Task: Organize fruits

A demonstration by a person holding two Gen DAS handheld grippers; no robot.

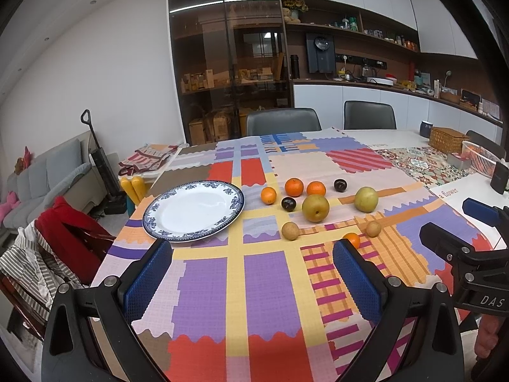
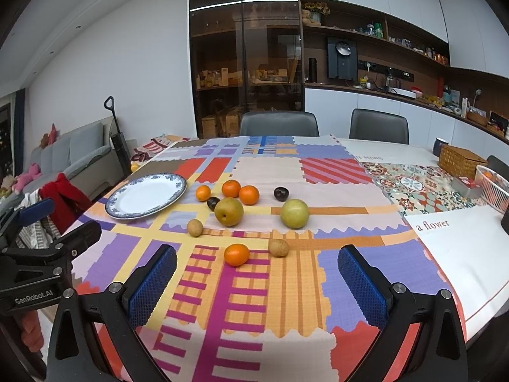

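Note:
A blue-rimmed white plate (image 1: pixel 193 206) (image 2: pixel 146 195) lies empty on the colourful tablecloth, left of the fruit. To its right lie several oranges (image 1: pixel 294 187) (image 2: pixel 236 254), two brown-yellow pears (image 1: pixel 315 208) (image 2: pixel 294 213), two dark plums (image 1: pixel 340 185) (image 2: pixel 281 193) and two small tan fruits (image 1: pixel 289 231) (image 2: pixel 278 247). My left gripper (image 1: pixel 253 283) is open and empty above the near cloth. My right gripper (image 2: pixel 257 286) is open and empty, just short of the nearest orange. Each gripper also shows at the edge of the other's view.
A wicker box (image 2: pixel 461 160), a white wire basket (image 2: pixel 493 189) and a dark mug (image 2: pixel 440 145) stand at the far right. Two grey chairs (image 2: pixel 279 123) stand behind the table. A chair with clothes (image 1: pixel 47 248) is at the left.

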